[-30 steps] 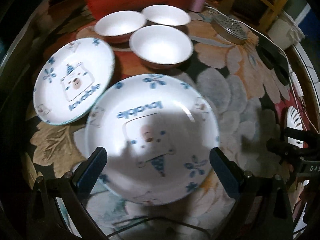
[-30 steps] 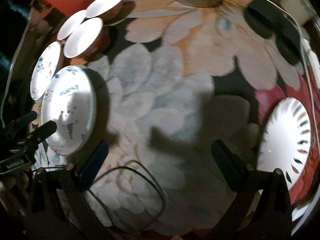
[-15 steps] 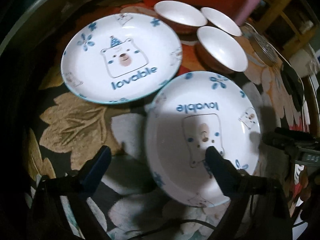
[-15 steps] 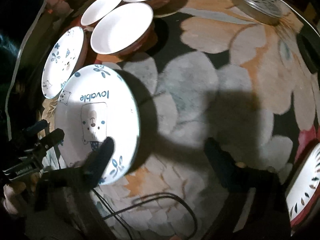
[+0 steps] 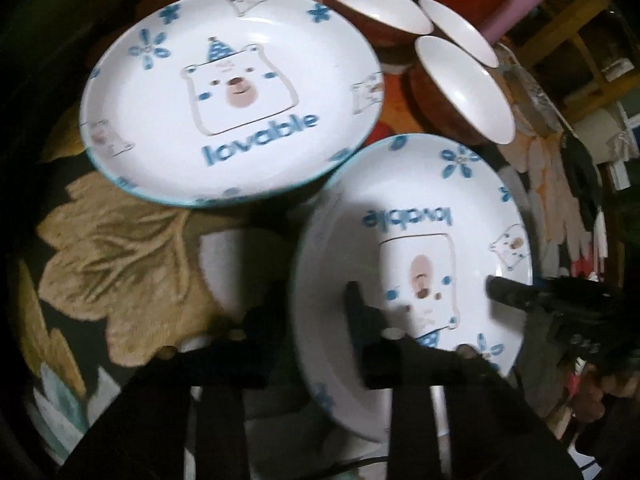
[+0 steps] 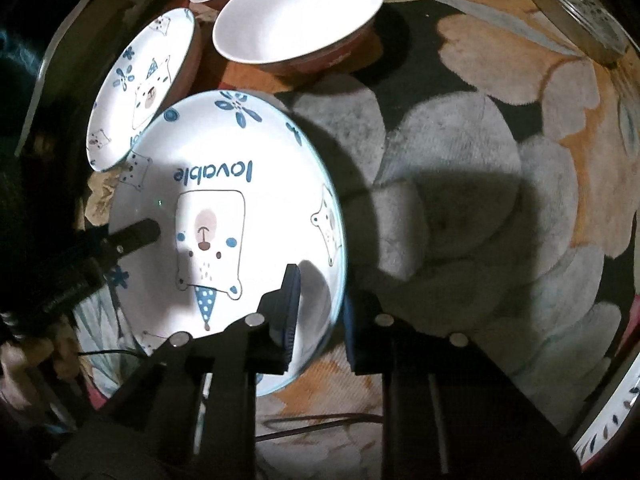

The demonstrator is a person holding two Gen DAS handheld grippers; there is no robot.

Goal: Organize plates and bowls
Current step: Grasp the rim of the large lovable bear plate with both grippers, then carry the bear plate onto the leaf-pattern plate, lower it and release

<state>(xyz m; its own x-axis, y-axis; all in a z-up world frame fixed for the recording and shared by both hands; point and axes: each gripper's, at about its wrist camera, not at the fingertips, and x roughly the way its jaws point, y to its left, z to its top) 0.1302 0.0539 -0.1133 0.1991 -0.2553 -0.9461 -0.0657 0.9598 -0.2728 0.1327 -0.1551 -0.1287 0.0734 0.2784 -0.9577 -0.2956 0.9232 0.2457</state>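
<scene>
Two white "lovable" bear plates lie on the flowered cloth. My left gripper [image 5: 304, 328] is shut on the left rim of the near plate [image 5: 416, 240], one finger inside, one outside. My right gripper [image 6: 320, 312] is shut on that plate's right rim [image 6: 240, 208]. The left gripper's finger shows on the plate's far side in the right wrist view [image 6: 136, 236], and the right gripper shows in the left wrist view [image 5: 512, 292]. The second bear plate [image 5: 232, 96] lies just behind, close to it. Three white bowls with brown outsides [image 5: 464, 88] stand behind the plates.
A white plate with dark leaf marks [image 6: 608, 428] sits at the right table edge. A round metal lid [image 6: 580, 12] lies at the back right. A cable [image 6: 320, 420] runs along the near cloth. A pink cup [image 5: 516, 4] and red object stand behind the bowls.
Both grippers have moved in and closed on opposite rims of the near bear plate; they were open before. Both cameras are now closer to the plates.
</scene>
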